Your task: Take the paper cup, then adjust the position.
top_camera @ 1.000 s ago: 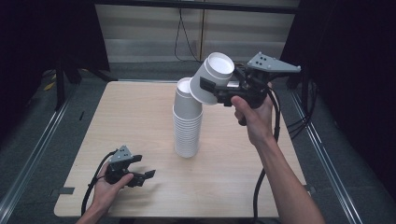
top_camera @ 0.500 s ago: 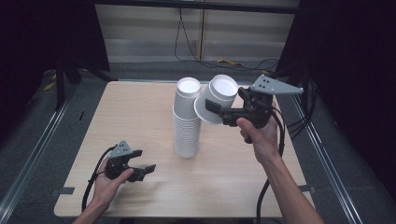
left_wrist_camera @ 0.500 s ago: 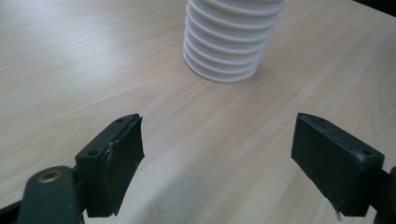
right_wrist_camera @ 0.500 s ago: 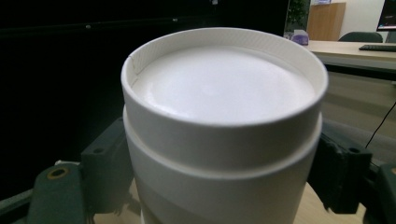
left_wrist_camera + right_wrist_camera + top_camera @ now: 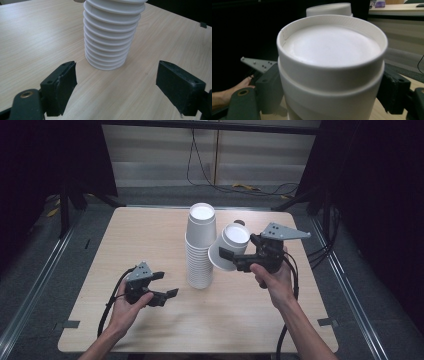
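A tall stack of white paper cups stands upside down at the middle of the wooden table. My right gripper is shut on a white cup and holds it tilted in the air, just right of the stack and below its top. In the right gripper view that cup sits base-up between the jaws, and it looks like two nested cups. My left gripper hovers low at the front left with its jaws apart. In the left gripper view the stack stands just beyond the left gripper, with nothing between the jaws.
Cables trail from both grippers over the table's front edge. Bare tabletop lies left of the stack and along the front. Metal floor rails run along both sides of the table, and dark curtains hang around it.
My right hand has come down with the cup from above the stack's top to beside its upper half. My left gripper has shifted slightly up and toward the stack.
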`<state>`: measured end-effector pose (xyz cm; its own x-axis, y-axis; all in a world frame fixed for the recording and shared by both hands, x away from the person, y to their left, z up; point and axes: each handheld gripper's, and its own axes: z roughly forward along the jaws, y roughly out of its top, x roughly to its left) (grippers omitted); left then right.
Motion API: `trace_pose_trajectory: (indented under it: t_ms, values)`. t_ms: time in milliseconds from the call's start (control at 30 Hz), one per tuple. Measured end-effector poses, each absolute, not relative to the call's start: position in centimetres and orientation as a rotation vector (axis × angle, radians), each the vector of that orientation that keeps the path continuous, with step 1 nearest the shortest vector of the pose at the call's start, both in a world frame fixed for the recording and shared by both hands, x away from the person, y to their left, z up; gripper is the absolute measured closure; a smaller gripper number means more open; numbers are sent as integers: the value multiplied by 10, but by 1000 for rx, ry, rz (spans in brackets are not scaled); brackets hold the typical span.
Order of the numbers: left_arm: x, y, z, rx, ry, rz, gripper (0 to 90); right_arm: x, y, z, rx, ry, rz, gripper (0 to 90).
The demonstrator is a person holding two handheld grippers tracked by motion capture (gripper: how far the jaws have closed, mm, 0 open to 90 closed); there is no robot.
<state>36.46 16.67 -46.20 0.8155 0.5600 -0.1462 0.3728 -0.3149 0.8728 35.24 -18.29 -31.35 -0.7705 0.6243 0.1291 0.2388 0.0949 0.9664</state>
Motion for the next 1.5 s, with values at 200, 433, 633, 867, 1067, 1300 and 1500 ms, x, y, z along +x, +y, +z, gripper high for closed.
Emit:
trace_pose_trajectory:
  t_ms: [200,433,633,867,1067,1300,1500]
  values:
    - [364,161,-464,1969,677,196,166,343,-189,-323,884,2024,1748,201]
    - [359,154,-462,1979,639,175,166,336,-190,-335,894,2063,1747,201]
    - [358,152,-452,1960,608,144,161,337,-190,-359,946,2096,1775,202]
    - [354,142,-442,1933,540,109,158,333,-184,-371,921,2127,1788,204]
    - [351,131,-439,1938,492,89,158,333,-177,-384,902,2177,1799,204]
    - [346,124,-438,1931,442,61,159,335,-167,-395,889,2223,1797,204]
    - [344,121,-441,1910,429,30,159,333,-162,-400,887,2235,1808,204]
